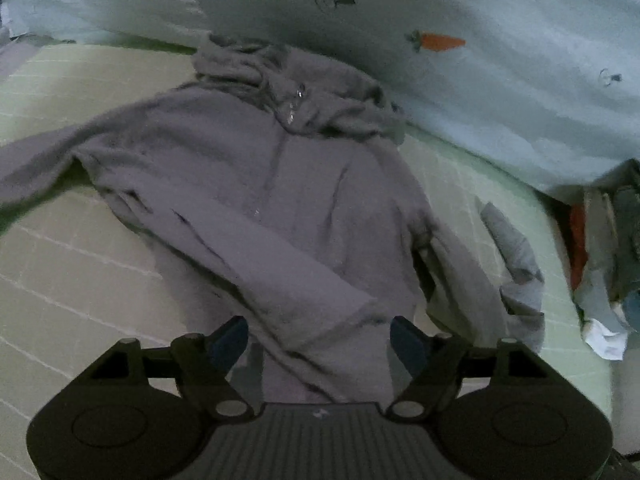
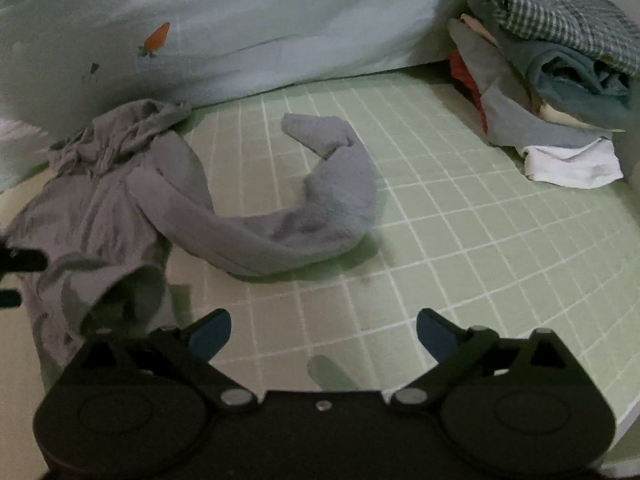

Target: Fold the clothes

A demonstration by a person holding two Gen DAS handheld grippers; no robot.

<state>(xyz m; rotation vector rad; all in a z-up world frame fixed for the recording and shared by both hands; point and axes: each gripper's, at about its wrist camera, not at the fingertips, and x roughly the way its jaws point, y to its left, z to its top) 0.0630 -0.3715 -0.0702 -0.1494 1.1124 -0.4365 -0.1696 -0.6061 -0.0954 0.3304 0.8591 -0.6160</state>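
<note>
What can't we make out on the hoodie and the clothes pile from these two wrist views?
- Hoodie hem: left wrist view, hidden behind the left gripper.
- Its sleeve on the picture's left: left wrist view, cut by the edge, blurred.
- Hoodie body: right wrist view, blurred, cut by the left edge.
- Clothes pile: both views, cut by the right edge; items uncountable.

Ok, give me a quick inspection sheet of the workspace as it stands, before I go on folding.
Surface: green checked sheet, bare on the right side.
Job's things: grey hoodie lying front up, zip closed; one sleeve folded across the body, the other sleeve curled out on the sheet.
Clutter: pile of clothes in the far right corner.
Grippers: left claw open above the hoodie's hem, nothing between the fingers; right claw open wide over bare sheet, empty.
Cables: nothing seen.
Surroundings: pale blue quilt with a carrot print behind the hoodie; dim light.
</note>
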